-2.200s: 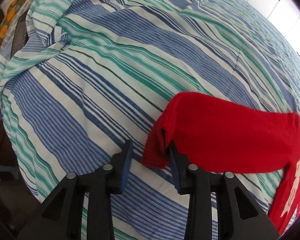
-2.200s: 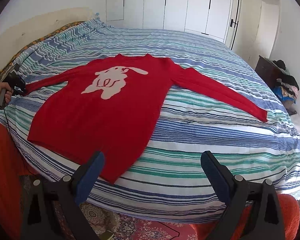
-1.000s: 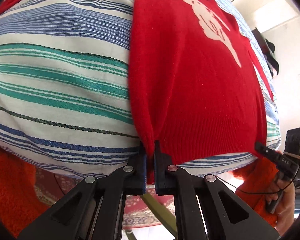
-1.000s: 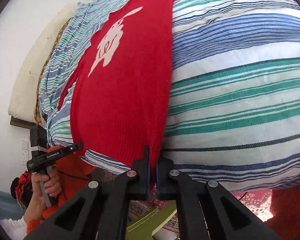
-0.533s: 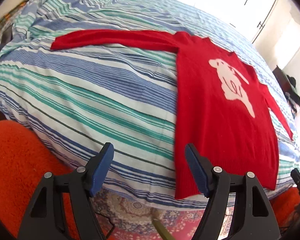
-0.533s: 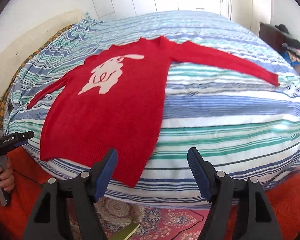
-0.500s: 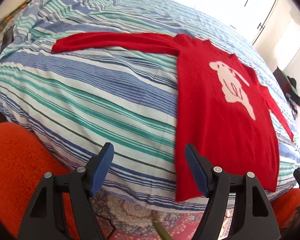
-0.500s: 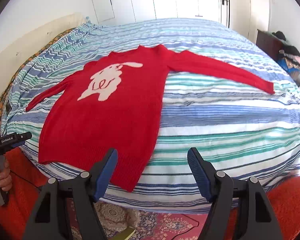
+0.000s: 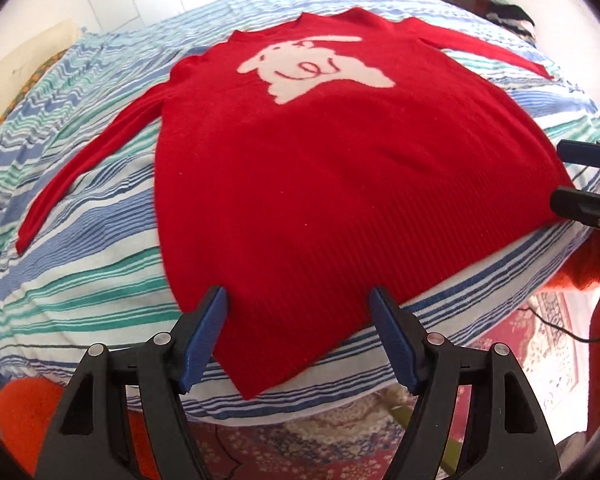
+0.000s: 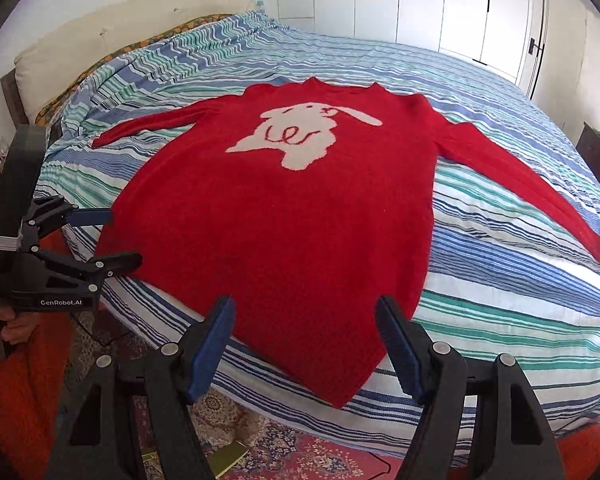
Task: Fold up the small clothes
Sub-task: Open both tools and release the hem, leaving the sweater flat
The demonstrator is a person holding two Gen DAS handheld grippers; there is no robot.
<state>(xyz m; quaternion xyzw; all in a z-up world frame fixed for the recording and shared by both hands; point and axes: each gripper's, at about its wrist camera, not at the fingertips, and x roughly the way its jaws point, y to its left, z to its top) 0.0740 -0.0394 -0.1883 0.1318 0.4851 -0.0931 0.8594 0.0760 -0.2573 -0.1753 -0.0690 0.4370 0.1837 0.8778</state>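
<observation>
On the bed (image 10: 500, 288) lies a red sweater (image 10: 300, 220) — flat, unfolded; left tongs (image 9: 298, 344) and right tongs (image 10: 306, 348) gape empty — folding not begun.

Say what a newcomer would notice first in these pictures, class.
A red sweater with a pale animal shape on its chest lies flat, sleeves spread, on a blue and green striped bed. Two open hand-held grippers hover at its hem, the left hand-held gripper and the right hand-held gripper.

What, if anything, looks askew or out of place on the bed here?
Little stands out. The red sweater lies flat and face up, sleeves spread, on the striped bedspread. Its hem overhangs the near mattress edge slightly.
</observation>
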